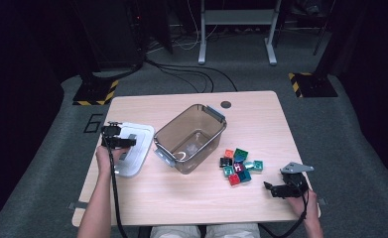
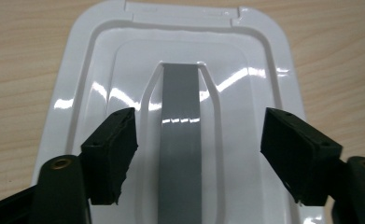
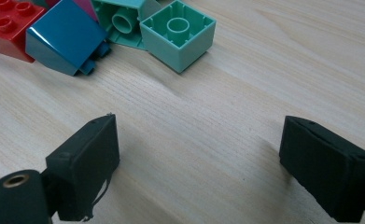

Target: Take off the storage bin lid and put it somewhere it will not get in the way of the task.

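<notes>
A white plastic lid (image 1: 141, 134) lies flat at the table's left, with a grey handle strip (image 2: 180, 102) down its middle. My left gripper (image 1: 131, 142) hovers over the lid, open, its jaws (image 2: 196, 149) standing on either side of the strip without touching it. A pile of several coloured bricks (image 1: 238, 166) sits right of centre. My right gripper (image 1: 270, 188) rests near the table's front right corner, open and empty (image 3: 199, 158), with bare wood between its jaws. Just ahead of it lie a mint brick (image 3: 178, 32), a blue sloped brick (image 3: 63, 39) and a red brick (image 3: 12, 28).
A clear, smoky plastic bin (image 1: 216, 119) stands open at the table's middle, between the lid and the bricks, seemingly empty. A dark round grommet (image 1: 226, 104) sits near the far edge. Cables and stand legs cover the floor beyond the table.
</notes>
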A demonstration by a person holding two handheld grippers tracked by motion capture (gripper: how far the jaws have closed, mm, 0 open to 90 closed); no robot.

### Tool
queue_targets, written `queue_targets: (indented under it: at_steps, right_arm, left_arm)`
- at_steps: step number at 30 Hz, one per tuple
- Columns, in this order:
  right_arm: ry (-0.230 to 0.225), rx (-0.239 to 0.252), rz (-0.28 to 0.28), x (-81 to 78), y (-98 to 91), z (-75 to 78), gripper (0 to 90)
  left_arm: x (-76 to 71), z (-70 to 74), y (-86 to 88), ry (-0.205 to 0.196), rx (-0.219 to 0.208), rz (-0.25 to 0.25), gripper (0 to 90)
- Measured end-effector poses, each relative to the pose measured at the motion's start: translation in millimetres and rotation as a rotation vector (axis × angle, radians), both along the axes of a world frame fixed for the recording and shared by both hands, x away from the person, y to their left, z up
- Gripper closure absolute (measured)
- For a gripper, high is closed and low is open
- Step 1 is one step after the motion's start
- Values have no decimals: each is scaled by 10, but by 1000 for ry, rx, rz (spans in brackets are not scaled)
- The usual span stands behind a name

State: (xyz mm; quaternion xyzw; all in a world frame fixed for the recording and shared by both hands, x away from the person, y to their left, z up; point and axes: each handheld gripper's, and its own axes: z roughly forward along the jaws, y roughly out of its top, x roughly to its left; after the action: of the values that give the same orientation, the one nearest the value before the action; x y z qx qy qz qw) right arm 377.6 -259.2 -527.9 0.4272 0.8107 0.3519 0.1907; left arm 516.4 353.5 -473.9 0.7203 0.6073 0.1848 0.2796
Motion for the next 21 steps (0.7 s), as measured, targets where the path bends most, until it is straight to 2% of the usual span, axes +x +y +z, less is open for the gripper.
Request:
queue_targets:
  at_steps: [2, 4, 11, 17, 21]
  right_arm:
    - [-1, 0, 0, 0, 0, -1, 112]
    - [0, 0, -1, 0, 1, 0, 111]
    - [2, -1, -1, 0, 0, 1, 111]
    - [2, -1, -2, 0, 1, 1, 111]
    - [2, -1, -2, 0, 1, 1, 110]
  left_arm:
    - [-60, 55, -22, -21, -3, -9, 176]
    - [-156, 112, -63, -53, 22, -22, 150]
    - [-479, 187, -172, -137, 14, -61, 118]
    - [-755, 172, -259, -183, 9, -95, 104]
    - [-931, 123, -346, -189, 13, -133, 103]
